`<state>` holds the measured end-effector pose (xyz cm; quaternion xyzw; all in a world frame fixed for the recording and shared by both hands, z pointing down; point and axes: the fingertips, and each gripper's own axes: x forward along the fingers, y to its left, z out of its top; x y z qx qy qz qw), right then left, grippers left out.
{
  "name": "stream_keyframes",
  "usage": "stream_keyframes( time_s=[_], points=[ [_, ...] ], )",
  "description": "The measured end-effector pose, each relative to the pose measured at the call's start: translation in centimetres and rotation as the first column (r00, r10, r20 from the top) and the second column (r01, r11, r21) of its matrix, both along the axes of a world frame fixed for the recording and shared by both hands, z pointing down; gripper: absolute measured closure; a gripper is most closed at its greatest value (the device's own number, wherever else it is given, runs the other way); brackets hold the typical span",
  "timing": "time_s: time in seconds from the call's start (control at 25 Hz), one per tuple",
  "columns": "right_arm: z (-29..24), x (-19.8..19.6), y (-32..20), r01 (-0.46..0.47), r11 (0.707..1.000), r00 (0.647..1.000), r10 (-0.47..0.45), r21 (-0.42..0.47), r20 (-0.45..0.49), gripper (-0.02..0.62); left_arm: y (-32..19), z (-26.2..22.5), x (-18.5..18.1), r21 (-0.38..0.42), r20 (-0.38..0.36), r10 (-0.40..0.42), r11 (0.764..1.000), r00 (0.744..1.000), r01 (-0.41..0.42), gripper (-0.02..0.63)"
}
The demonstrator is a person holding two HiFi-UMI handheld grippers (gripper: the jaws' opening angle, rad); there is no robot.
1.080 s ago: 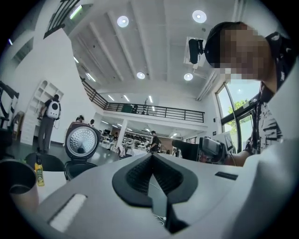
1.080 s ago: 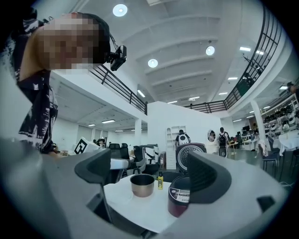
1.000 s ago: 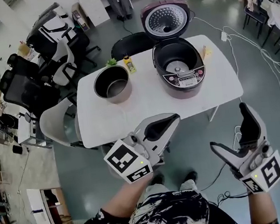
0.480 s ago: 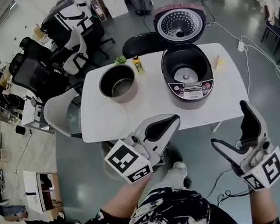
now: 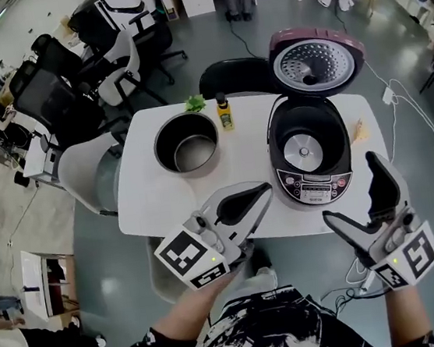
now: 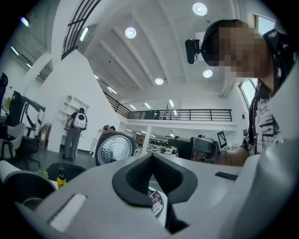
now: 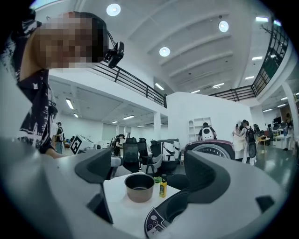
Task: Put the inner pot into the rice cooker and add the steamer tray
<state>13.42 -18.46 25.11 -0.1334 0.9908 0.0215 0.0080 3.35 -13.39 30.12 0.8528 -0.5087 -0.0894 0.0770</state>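
You are holding left gripper (image 5: 260, 192) pressed together | right gripper (image 5: 350, 190) spread wide | pot (image 5: 186, 143) sitting on table (image 5: 158, 201) beside open rice cooker (image 5: 311, 189).

We wear a black-and-white patterned shirt (image 5: 260, 332). Left gripper (image 5: 264, 189) and right gripper (image 5: 350, 190): pale grey shells, black pads (image 5: 240, 201). Each bears a white cube (image 5: 190, 258) with black square markers and a small green light (image 5: 219, 250).
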Motion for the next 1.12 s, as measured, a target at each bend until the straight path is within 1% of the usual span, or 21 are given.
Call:
stream_keyframes(
  time_s=[0.12,0.24,0.32,0.4,0.48,0.52,0.6,0.68,0.76,0.88,0.96,1.04,1.12],
  points=[
    [0.5,-2.2,-1.8,0.047,0.998,0.999,-0.047,-0.035,-0.001,0.115,-1.3,0.0,-2.0,-0.019,0.005,-0.051,0.999,0.999,0.051,0.601],
    [0.7,-4.3,-3.0,0.119,0.991,0.993,-0.119,-0.065,0.005,0.115,-1.9,0.1,-2.7,-0.035,0.004,-0.103,0.994,0.995,0.103,0.601],
    [0.2,-5.8,-3.7,0.172,0.982,0.985,-0.171,-0.074,0.022,0.115,-2.0,-0.1,-3.2,-0.038,0.011,-0.153,0.988,0.988,0.153,0.601],
    [0.2,-7.7,-4.3,0.229,0.969,0.973,-0.226,-0.096,0.039,0.115,-1.8,-0.1,-4.1,-0.045,0.017,-0.222,0.974,0.975,0.223,0.601],
    [0.7,-10.2,-4.7,0.284,0.949,0.959,-0.28,-0.135,0.051,0.115,-1.0,0.3,-5.4,-0.054,0.019,-0.295,0.954,0.955,0.296,0.601],
    [1.1,-11.7,-4.9,0.301,0.94,0.954,-0.296,-0.157,0.054,0.115,-0.4,0.5,-6.2,-0.058,0.022,-0.326,0.943,0.945,0.327,0.601],
    [2.3,-15.1,-5.7,0.306,0.927,0.952,-0.302,-0.216,0.052,0.115,1.0,1.1,-8.0,-0.064,0.026,-0.384,0.921,0.923,0.385,0.601],
    [4.3,-18.9,-6.7,0.285,0.912,0.957,-0.289,-0.295,0.03,0.115,2.4,1.6,-9.5,-0.067,0.019,-0.437,0.897,0.899,0.437,0.601],
    [7.3,-22.9,-7.3,0.257,0.89,0.958,-0.286,-0.377,-0.022,0.115,3.6,2.1,-10.7,-0.068,0.006,-0.477,0.877,0.879,0.476,0.601],
    [13.3,-28.3,-8.3,0.182,0.863,0.953,-0.272,-0.472,-0.13,0.115,5.2,2.9,-12.1,-0.071,-0.011,-0.511,0.858,0.859,0.51,0.601],
    [17.9,-31.1,-9.1,0.095,0.843,0.945,-0.243,-0.529,-0.217,0.115,6.1,3.5,-13.0,-0.077,-0.026,-0.524,0.85,0.852,0.521,0.601],
    [22.4,-33.3,-9.9,0.0,0.804,0.931,-0.218,-0.595,-0.294,0.115,6.8,4.0,-13.8,-0.078,-0.042,-0.532,0.846,0.846,0.528,0.601],
    [26.4,-35.2,-10.6,-0.087,0.752,0.914,-0.2,-0.654,-0.352,0.115,7.1,4.2,-14.9,-0.077,-0.053,-0.539,0.842,0.841,0.534,0.601]
  ],
)
